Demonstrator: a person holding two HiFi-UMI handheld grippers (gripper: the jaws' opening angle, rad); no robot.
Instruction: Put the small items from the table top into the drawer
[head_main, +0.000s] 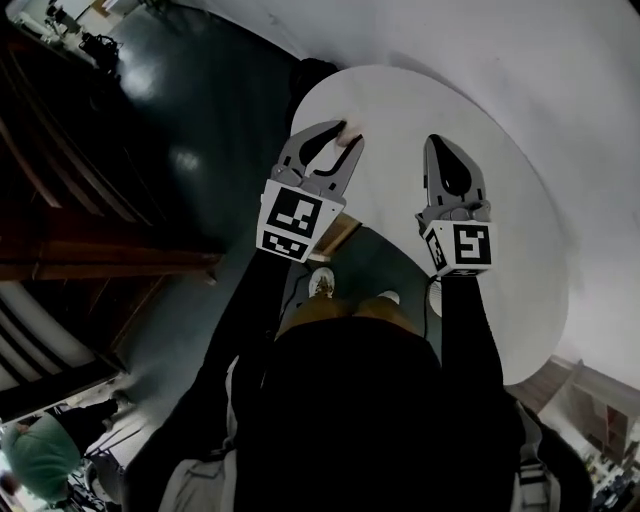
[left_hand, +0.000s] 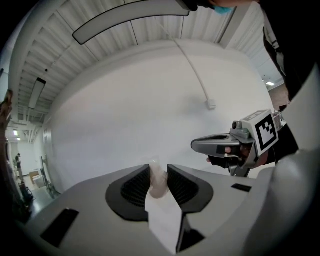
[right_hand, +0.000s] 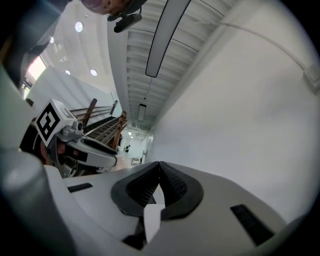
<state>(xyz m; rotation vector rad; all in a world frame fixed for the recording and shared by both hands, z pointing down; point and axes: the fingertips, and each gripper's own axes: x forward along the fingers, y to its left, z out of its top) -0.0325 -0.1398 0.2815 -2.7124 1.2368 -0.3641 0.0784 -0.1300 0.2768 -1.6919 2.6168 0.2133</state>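
Observation:
My left gripper (head_main: 345, 137) is held out level in front of me, shut on a small pale pinkish item (left_hand: 158, 181) that is pinched between its black pads. That item (head_main: 347, 139) shows as a pink spot at the jaw tips in the head view. Beside it, my right gripper (head_main: 438, 142) is shut, its ribbed pads meeting with nothing between them (right_hand: 159, 165). Each gripper shows in the other's view: the right gripper (left_hand: 200, 145) at right, the left gripper (right_hand: 112, 157) at left. Both hang over a white rounded table top (head_main: 500, 260). No drawer is in view.
A plain white wall with a thin cable (left_hand: 192, 70) and a small socket (left_hand: 211, 104) fills both gripper views. Dark wooden framework (head_main: 80, 230) stands at left over a dark glossy floor (head_main: 200, 110). A person in green (head_main: 40, 450) is at lower left.

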